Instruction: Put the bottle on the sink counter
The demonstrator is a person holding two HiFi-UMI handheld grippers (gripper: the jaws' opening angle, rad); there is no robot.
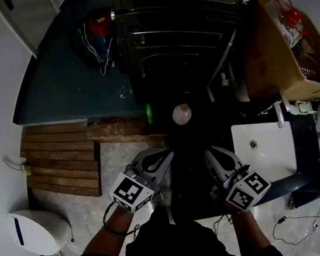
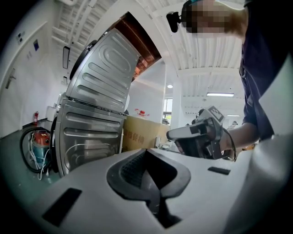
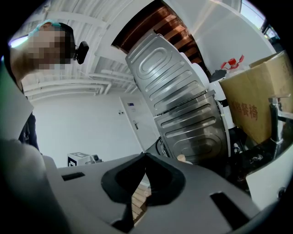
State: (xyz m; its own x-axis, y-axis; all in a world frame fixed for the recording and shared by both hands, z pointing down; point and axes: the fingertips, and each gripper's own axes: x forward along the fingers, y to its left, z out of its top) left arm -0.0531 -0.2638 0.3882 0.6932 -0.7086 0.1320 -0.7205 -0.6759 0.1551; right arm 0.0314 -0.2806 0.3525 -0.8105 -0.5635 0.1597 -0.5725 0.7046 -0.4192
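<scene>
Far left, a white toilet (image 1: 38,230) on the floor; next to it a wooden slat mat (image 1: 61,159), w/ pale stone floor (image 1: 117,160) open btwn the mat and the L tongs (image 1: 168,154). The L tongs are closed tip to tip, nothing in them. Up top, a red item w/ loose white wires (image 1: 96,33) lies on the dark teal floor. Centre: a small green thing (image 1: 149,113), then just right of it the bottle (image 1: 182,114). Only its round pale top shows; body lost in the dark. It stands low down ahead of both tongs, in front of the big ribbed metal machine (image 1: 181,27), not on the desk (image 1: 274,185). R tongs (image 1: 208,153) also closed and empty, near the desk's left edge. The white sink (image 1: 264,146) fills most of the desk, leaving a dark bare strip along the near edge. The tap (image 1: 279,115) is at the sink's far rim, w/ a cardboard box (image 1: 277,55) crowding behind. Cables (image 1: 297,223) trail on the floor far right.
</scene>
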